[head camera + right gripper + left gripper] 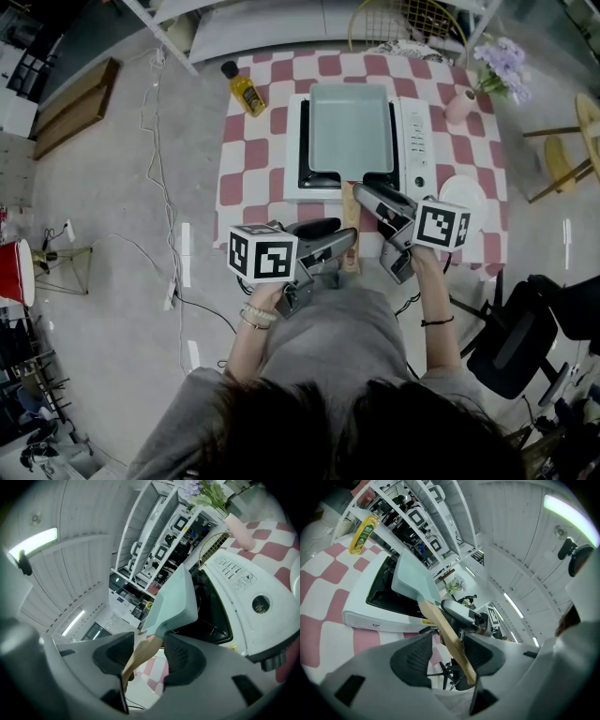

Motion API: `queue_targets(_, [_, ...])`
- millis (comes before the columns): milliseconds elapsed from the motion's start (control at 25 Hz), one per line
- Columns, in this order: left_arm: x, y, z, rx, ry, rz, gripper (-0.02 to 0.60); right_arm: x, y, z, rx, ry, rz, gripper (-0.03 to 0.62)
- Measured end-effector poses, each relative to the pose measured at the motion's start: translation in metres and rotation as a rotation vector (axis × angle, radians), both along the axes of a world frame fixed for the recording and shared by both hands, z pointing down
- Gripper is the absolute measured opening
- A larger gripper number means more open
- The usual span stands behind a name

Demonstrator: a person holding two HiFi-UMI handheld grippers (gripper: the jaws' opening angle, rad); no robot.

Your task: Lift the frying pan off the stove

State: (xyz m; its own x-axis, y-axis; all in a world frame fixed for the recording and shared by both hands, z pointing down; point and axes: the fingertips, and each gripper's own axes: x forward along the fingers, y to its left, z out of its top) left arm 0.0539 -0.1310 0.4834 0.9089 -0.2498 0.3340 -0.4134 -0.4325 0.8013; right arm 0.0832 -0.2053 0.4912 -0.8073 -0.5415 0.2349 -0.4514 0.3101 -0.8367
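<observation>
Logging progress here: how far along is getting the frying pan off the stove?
Done: nothing yet; the pale teal rectangular frying pan sits on the white stove. In hand: the left gripper and right gripper both straddle its wooden handle, jaws open, pads not clamped. Left: close on the handle and lift the pan clear.

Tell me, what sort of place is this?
Likely a lab or workshop staged as a kitchen: a stove with a pan stands on a checked tablecloth, but loose cables cross the bare floor and shelves of equipment stand behind.
</observation>
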Motion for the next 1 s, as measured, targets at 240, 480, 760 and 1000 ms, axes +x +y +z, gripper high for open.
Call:
queue_targets(240, [0.004, 0.003, 0.001, -0.022, 0.005, 0.011, 0.213, -0.008, -0.001, 0.005, -0.040, -0.045, -0.026, 0.226])
queue_targets(480, [0.008, 0.004, 0.001, -0.039, 0.014, 0.025, 0.215, -0.014, -0.001, 0.012, -0.098, -0.082, -0.041, 0.241])
queue_targets(760, [0.014, 0.006, 0.003, -0.064, 0.030, 0.054, 0.215, -0.034, -0.005, 0.002, -0.088, -0.211, -0.118, 0.242])
queue_targets(1000, [0.019, 0.008, 0.003, -0.080, 0.030, 0.092, 0.213, -0.039, -0.008, 0.003, -0.127, -0.270, -0.141, 0.241])
